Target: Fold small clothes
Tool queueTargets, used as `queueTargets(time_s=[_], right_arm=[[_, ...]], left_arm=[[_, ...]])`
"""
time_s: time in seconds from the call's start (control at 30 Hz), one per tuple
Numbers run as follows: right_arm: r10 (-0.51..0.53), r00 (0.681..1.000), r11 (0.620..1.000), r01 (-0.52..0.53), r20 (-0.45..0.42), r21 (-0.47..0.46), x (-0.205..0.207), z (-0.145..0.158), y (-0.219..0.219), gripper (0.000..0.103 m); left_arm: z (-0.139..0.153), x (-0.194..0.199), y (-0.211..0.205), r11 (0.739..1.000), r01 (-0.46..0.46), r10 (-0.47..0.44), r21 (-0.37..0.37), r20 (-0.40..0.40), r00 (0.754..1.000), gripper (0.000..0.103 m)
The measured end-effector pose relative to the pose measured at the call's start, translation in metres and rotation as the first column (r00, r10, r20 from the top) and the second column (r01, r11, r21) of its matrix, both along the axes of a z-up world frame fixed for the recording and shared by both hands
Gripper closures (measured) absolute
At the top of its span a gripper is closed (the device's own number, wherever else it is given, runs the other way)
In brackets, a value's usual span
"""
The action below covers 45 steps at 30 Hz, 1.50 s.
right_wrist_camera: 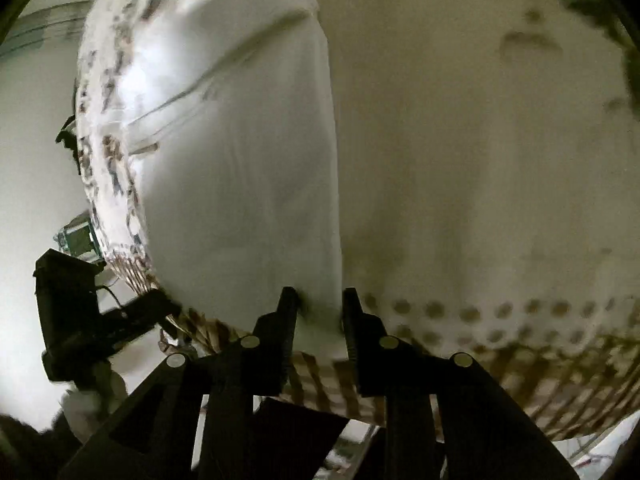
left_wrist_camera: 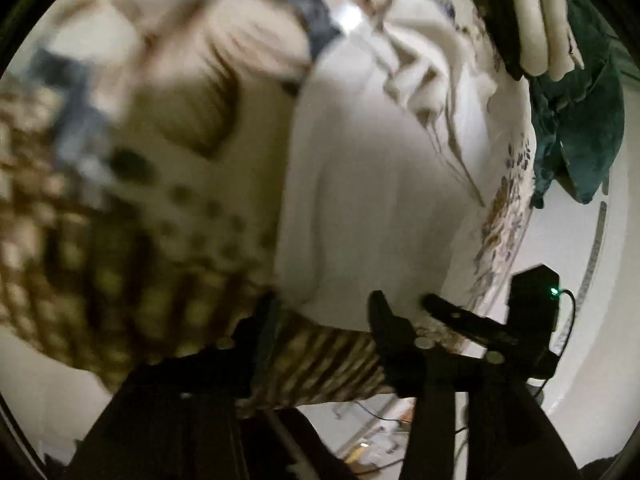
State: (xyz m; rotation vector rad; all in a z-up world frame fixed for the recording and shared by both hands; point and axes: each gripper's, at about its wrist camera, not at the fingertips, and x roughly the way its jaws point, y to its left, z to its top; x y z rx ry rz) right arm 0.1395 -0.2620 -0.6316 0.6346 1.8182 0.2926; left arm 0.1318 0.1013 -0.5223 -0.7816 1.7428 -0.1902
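The garment (right_wrist_camera: 240, 184) — white cloth with a brown-striped hem — hangs spread in the air between both tools, filling most of each view. The right tool (right_wrist_camera: 318, 308) pinches its lower edge, fingers narrow with white cloth between them. The left tool (left_wrist_camera: 320, 320) grips the striped hem, clamped on the fabric; the right tool (left_wrist_camera: 460, 316) shows just beside it. A dark green cloth (left_wrist_camera: 580, 112) hangs behind — blurred.

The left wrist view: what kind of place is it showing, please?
Probably a bed or table in a home, piled with laundry: a white cloth with a leaf-print border, a crumpled dark green garment, and a beige throw with brown dots.
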Motion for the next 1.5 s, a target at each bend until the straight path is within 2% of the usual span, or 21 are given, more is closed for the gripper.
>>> queueTargets(time_s=[0.07, 0.13, 0.2, 0.27, 0.37, 0.43, 0.5, 0.6, 0.67, 0.73, 0.8, 0.87, 1.0, 1.1, 1.2, 1.27, 1.33, 1.37, 1.43, 1.47, 1.5], right_arm=[[-0.048, 0.998, 0.999, 0.048, 0.031, 0.017, 0.004, 0.006, -0.013, 0.078], [-0.077, 0.995, 0.997, 0.076, 0.064, 0.021, 0.022, 0.002, -0.020, 0.078], [-0.048, 0.994, 0.999, 0.050, 0.101, -0.020, 0.045, -0.003, -0.012, 0.078], [0.010, 0.991, 0.997, 0.000, 0.133, -0.079, 0.076, -0.009, 0.001, 0.078], [-0.006, 0.977, 0.990, 0.035, 0.213, -0.135, 0.124, -0.003, 0.003, 0.078], [-0.064, 0.957, 0.980, 0.114, 0.281, -0.164, 0.156, 0.007, -0.002, 0.078], [-0.131, 0.934, 0.965, 0.197, 0.332, -0.172, 0.183, 0.017, -0.010, 0.078], [-0.212, 0.912, 0.955, 0.270, 0.352, -0.125, 0.202, 0.026, -0.029, 0.078], [-0.226, 0.912, 0.952, 0.281, 0.342, -0.119, 0.206, 0.031, -0.032, 0.078], [-0.226, 0.921, 0.956, 0.273, 0.317, -0.112, 0.195, 0.033, -0.038, 0.078], [-0.222, 0.933, 0.961, 0.259, 0.282, -0.101, 0.172, 0.037, -0.050, 0.061], [-0.212, 0.949, 0.967, 0.238, 0.234, -0.090, 0.148, 0.040, -0.058, 0.055], [-0.146, 0.980, 0.982, 0.160, 0.133, -0.099, 0.093, 0.045, -0.065, 0.046], [-0.090, 0.993, 0.990, 0.097, 0.075, -0.100, 0.071, 0.047, -0.070, 0.036], [-0.089, 0.995, 0.994, 0.092, 0.053, -0.060, 0.066, 0.040, -0.077, 0.035], [-0.103, 0.993, 0.994, 0.104, 0.058, -0.014, 0.080, 0.028, -0.078, 0.035], [-0.120, 0.991, 0.992, 0.117, 0.057, 0.057, 0.101, 0.008, -0.070, 0.035], [-0.134, 0.990, 0.987, 0.128, 0.053, 0.095, 0.113, -0.003, -0.065, 0.035], [-0.138, 0.990, 0.979, 0.130, 0.039, 0.160, 0.137, -0.026, -0.052, 0.035], [-0.133, 0.990, 0.978, 0.125, 0.039, 0.167, 0.147, -0.035, -0.045, 0.035], [-0.120, 0.992, 0.976, 0.110, 0.040, 0.186, 0.157, -0.043, -0.036, 0.035]], left_arm=[[0.009, 0.018, 0.002, 0.994, 0.062, -0.067, 0.085, 0.058, 0.996, 0.047], [0.002, 0.047, -0.011, 0.973, 0.164, -0.180, 0.165, 0.088, 0.980, 0.047], [-0.015, 0.064, -0.016, 0.960, 0.205, -0.228, 0.190, 0.105, 0.968, 0.047], [-0.035, 0.098, -0.029, 0.951, 0.228, -0.253, 0.208, 0.104, 0.962, 0.047], [-0.044, 0.158, -0.046, 0.957, 0.199, -0.232, 0.210, 0.145, 0.962, 0.047], [-0.035, 0.202, -0.051, 0.968, 0.158, -0.200, 0.194, 0.219, 0.955, 0.047], [-0.024, 0.229, -0.050, 0.976, 0.122, -0.166, 0.179, 0.260, 0.951, 0.047], [-0.006, 0.257, -0.034, 0.988, 0.051, -0.096, 0.142, 0.325, 0.941, 0.047], [0.000, 0.261, -0.030, 0.992, 0.025, -0.066, 0.126, 0.334, 0.940, 0.047], [0.004, 0.237, -0.007, 0.995, 0.011, -0.044, 0.101, 0.332, 0.942, 0.047], [0.008, 0.203, 0.006, 0.997, 0.000, -0.025, 0.078, 0.311, 0.950, 0.047], [0.007, 0.153, 0.019, 0.999, -0.021, 0.013, 0.028, 0.270, 0.963, 0.046], [-0.004, 0.046, 0.037, 0.989, -0.116, 0.127, -0.087, 0.132, 0.983, 0.028], [-0.026, -0.025, 0.030, 0.956, -0.240, 0.242, -0.171, -0.007, 0.970, 0.023], [-0.044, -0.058, -0.001, 0.918, -0.318, 0.305, -0.238, -0.088, 0.948, 0.023], [-0.054, -0.062, -0.023, 0.896, -0.337, 0.327, -0.288, -0.084, 0.941, 0.023], [-0.061, -0.055, -0.043, 0.895, -0.346, 0.345, -0.283, -0.056, 0.937, 0.023], [-0.064, -0.052, -0.050, 0.889, -0.369, 0.372, -0.271, -0.043, 0.927, 0.023], [-0.069, -0.050, -0.054, 0.873, -0.425, 0.433, -0.237, -0.021, 0.901, 0.026], [-0.071, -0.049, -0.053, 0.857, -0.465, 0.475, -0.221, -0.012, 0.880, 0.039], [-0.072, -0.048, -0.050, 0.851, -0.484, 0.494, -0.204, -0.005, 0.870, 0.069]])
